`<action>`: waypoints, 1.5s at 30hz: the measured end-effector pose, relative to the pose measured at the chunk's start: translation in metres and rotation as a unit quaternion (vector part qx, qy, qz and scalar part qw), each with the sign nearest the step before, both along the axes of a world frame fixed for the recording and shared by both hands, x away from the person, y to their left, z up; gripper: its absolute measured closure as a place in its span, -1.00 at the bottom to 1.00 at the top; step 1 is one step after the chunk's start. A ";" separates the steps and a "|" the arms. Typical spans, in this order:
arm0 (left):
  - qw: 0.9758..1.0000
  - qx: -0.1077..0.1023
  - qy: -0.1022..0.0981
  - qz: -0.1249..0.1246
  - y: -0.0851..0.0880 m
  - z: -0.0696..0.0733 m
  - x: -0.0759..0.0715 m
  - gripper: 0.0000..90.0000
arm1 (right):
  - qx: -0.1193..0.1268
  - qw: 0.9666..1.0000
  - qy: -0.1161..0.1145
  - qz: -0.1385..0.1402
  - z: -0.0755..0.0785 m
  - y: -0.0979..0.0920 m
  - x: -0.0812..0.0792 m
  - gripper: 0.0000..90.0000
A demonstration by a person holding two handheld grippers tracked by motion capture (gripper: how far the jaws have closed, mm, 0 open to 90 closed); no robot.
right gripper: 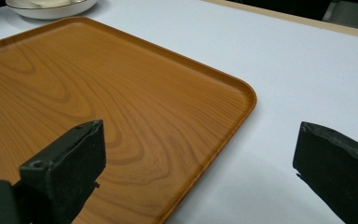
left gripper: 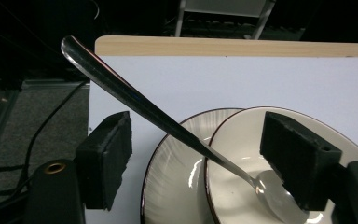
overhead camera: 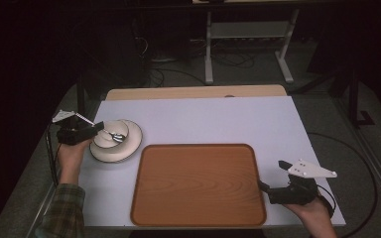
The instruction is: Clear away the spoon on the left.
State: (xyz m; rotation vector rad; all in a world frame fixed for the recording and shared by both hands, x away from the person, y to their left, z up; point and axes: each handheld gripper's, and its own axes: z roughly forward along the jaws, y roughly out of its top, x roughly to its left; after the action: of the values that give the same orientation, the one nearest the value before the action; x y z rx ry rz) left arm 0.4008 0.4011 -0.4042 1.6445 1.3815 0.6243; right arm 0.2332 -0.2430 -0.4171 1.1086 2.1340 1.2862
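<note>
Two cream plates with dark rims lie stacked off-centre at the table's left, a smaller plate [overhead camera: 110, 141] [left gripper: 233, 186] on a larger plate [overhead camera: 133, 144] [left gripper: 177, 186]. A metal spoon [overhead camera: 115, 136] [left gripper: 168, 123] rests with its bowl in the smaller plate and its handle slanting up to the left. My left gripper [overhead camera: 99, 126] [left gripper: 198, 123] is open around that handle, and neither pad touches it. My right gripper [overhead camera: 273, 176] [right gripper: 200, 140] stands open at the right edge of the wooden tray [overhead camera: 198, 184] [right gripper: 98, 93], with nothing between its jaws.
The tray is bare and takes up the front middle of the white table top [overhead camera: 203, 121]. A wooden strip [overhead camera: 193, 92] runs along the table's far edge. Beyond it stand a metal frame [overhead camera: 248, 44] and cables on the dark floor.
</note>
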 end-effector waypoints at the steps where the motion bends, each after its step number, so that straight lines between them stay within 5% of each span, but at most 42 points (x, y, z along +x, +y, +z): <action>1: 1.000 -0.004 0.001 0.000 0.000 -0.001 0.001 -0.37 | 0.000 1.000 0.000 0.000 0.000 0.000 0.000 -0.96; 15: 1.000 -0.007 0.011 -0.007 -0.002 -0.006 0.003 0.16 | -0.004 1.000 0.001 0.001 0.000 0.000 0.000 -0.96; 30: 1.000 -0.005 0.010 -0.003 0.001 -0.004 -0.001 0.42 | -0.003 1.000 0.000 0.002 0.000 -0.001 0.000 -0.96; 45: 1.000 -0.013 -0.014 -0.013 -0.003 0.009 -0.007 0.65 | -0.003 1.000 -0.002 0.000 0.001 -0.002 0.000 -0.96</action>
State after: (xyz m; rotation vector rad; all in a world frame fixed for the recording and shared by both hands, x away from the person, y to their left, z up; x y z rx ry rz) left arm 0.3935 0.3978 -0.3950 1.6250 1.3405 0.6095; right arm 0.2328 -0.2447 -0.4165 1.1026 2.1341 1.2808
